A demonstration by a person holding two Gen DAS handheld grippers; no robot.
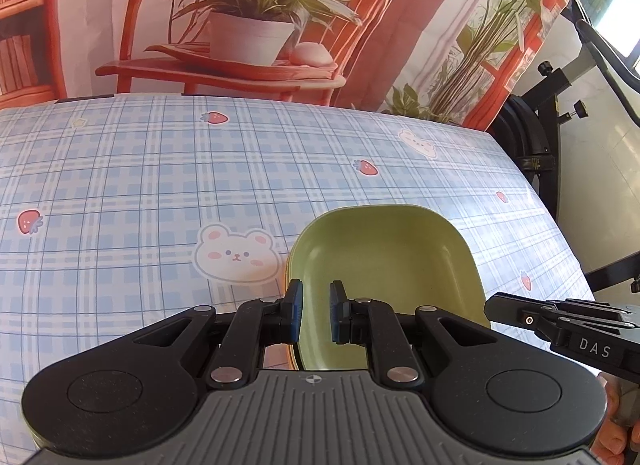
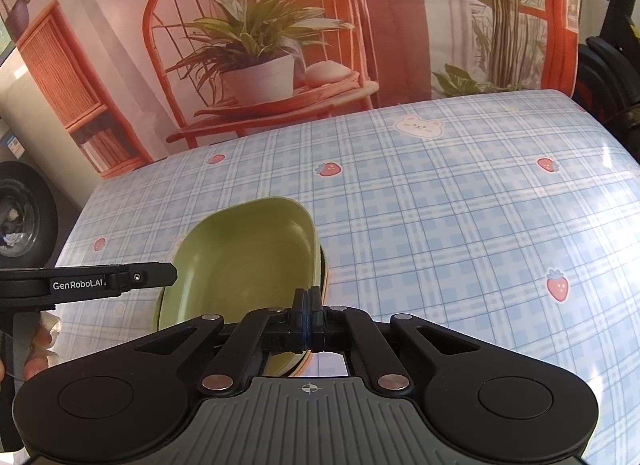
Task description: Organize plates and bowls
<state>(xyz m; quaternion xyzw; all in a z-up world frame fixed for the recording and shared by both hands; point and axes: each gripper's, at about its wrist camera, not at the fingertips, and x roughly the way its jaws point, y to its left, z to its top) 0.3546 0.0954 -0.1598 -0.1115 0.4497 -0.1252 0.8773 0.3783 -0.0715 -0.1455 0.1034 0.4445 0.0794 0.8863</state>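
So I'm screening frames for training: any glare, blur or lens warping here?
Left wrist view: fisheye bows the blue plaid tablecloth, window blown out top right. Right wrist view: sun glare on the cloth's right edge; square green bowl sharp.

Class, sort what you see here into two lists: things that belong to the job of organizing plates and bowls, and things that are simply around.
Belongs to the job:
green bowl, with another dish edge under it
left hand-held gripper, open over the bowl's rim
right hand-held gripper, shut at the bowl's edge

Just around:
checked tablecloth
printed backdrop of a potted plant
black exercise machine
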